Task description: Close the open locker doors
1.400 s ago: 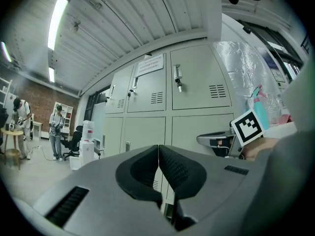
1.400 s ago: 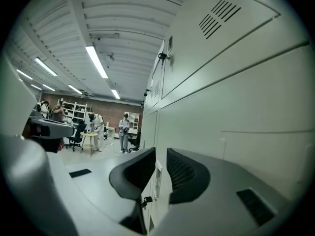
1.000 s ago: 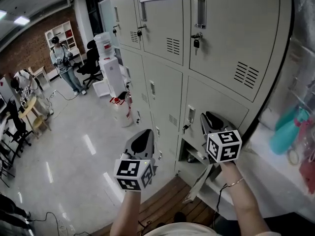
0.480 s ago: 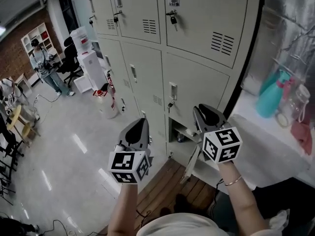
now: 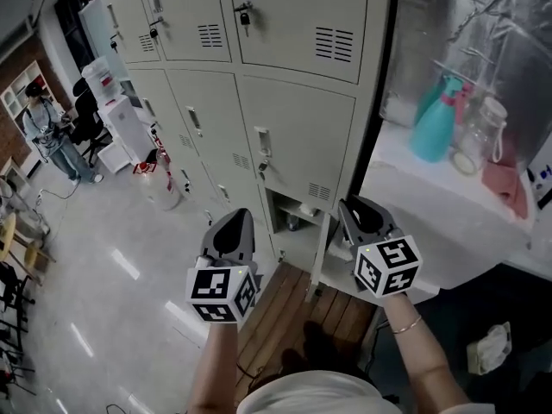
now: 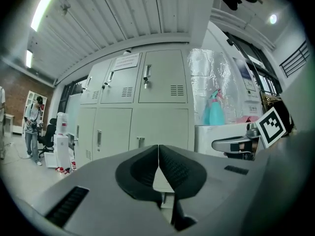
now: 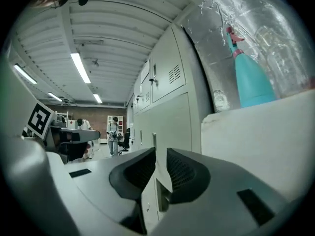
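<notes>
A bank of grey lockers [image 5: 285, 136] fills the head view. One bottom compartment [image 5: 295, 217] stands open, with small things inside. Its door [image 5: 318, 260] hangs out toward me, seen nearly edge-on between my two grippers. My left gripper [image 5: 236, 218] is held left of that door, short of the lockers, jaws shut and empty; in the left gripper view its tips [image 6: 158, 148] touch. My right gripper [image 5: 350, 206] is just right of the door, near the locker bank's right corner. In the right gripper view its jaws [image 7: 161, 154] stand a narrow gap apart, nothing between them.
Right of the lockers a white counter [image 5: 431, 210] carries a teal spray bottle [image 5: 434, 117] and a glass jar [image 5: 484, 134] against foil sheeting. A wooden floor strip [image 5: 293, 310] lies below. A water dispenser [image 5: 119, 110], a fire extinguisher [image 5: 156, 178] and a person [image 5: 50, 134] are far left.
The view has swung right and down: lockers slid left, the counter came further into view. Both grippers kept their places in the view, now either side of the open bottom door.
</notes>
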`<state>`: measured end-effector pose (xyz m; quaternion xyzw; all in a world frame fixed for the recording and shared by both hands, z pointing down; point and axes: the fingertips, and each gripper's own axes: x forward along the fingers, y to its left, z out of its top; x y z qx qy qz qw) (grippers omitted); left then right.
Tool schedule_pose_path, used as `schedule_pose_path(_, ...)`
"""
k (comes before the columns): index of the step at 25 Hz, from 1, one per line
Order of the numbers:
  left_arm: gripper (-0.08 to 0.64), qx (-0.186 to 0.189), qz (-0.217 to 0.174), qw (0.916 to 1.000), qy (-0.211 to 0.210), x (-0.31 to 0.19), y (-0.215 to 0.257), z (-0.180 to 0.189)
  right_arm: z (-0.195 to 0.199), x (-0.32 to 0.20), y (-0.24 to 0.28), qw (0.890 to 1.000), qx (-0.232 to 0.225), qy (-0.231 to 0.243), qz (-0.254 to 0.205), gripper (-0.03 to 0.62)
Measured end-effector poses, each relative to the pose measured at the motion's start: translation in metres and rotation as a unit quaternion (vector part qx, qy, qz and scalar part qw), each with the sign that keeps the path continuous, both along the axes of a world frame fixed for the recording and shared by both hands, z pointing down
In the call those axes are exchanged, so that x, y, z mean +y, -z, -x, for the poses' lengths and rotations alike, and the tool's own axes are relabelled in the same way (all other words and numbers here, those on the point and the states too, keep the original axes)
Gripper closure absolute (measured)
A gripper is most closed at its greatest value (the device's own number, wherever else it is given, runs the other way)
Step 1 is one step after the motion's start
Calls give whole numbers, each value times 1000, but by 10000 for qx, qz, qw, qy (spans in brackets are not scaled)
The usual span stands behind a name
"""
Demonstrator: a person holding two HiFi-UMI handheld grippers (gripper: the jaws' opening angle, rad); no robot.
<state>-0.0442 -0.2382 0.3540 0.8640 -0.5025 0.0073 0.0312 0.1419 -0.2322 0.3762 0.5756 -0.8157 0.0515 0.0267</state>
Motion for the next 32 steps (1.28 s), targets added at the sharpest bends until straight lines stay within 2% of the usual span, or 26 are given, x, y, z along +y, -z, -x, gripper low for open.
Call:
schedule_pose_path(7, 538, -115, 292, 9993, -192, 9, -37, -19, -20, 23, -62, 9978, -212, -255, 579, 535)
schedule_pose_path(16, 538, -219, 847, 9957, -288, 12, -95, -29, -16, 35, -147, 9884, -307, -353, 1444, 535)
schedule_pose_path(25, 538, -365, 1371, 9896, -228, 8, -158, -31, 1, 46, -249, 9616, -744, -425, 2607, 523)
schedule_pose_path(32, 538, -338, 1781, 9834, -131, 8, -202, -23, 16, 45, -298, 9456, -864, -345, 3117, 503)
